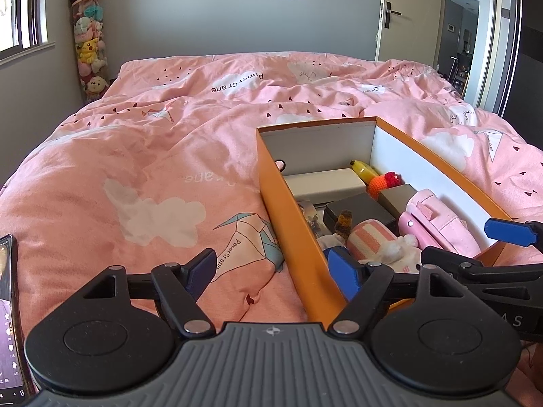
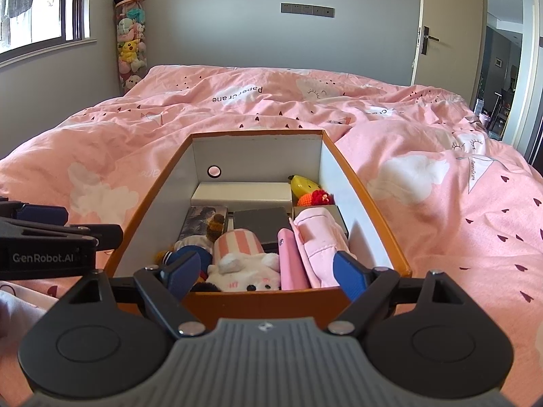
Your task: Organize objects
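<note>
Lying at the far lower left of the left wrist view: a phone [image 1: 8, 312], screen lit, resting on the pink duvet [image 1: 135, 169]. Hovering low in the centre of that view: the left gripper [image 1: 276, 271], fingers spread wide, released, grasping nothing, just beside the orange box [image 1: 288, 210] and over bare duvet. Sitting right of centre: the box itself, lidless, resting on the bed and reaching toward the middle of the frame.

Showing in the right wrist view, left to right inside the box: a picture card [image 2: 203, 218] at the left wall, a dark flat case [image 2: 261, 225] in the middle, a striped plush toy [image 2: 239, 256] in front of it, a pink slim device [image 2: 290, 259] touching a pink fabric pouch [image 2: 320, 240]. Lying further back: a white carton [image 2: 242, 195], a yellow banana toy [image 2: 302, 186] and a red-orange crochet piece [image 2: 314, 198] at the right wall.

Hanging at the near rim of the box: the right gripper [image 2: 268, 273], jaws apart, released, empty.

Handling, judged: plush and pouch appearing light and soft, yielding under the pads, best pinched across the bulk or at a seam. Pink device appearing stiff and smooth, likely slippery, best taken across its narrow sides. Cardboard walls appearing thin, likely flexing if gripped at one rim.
</note>
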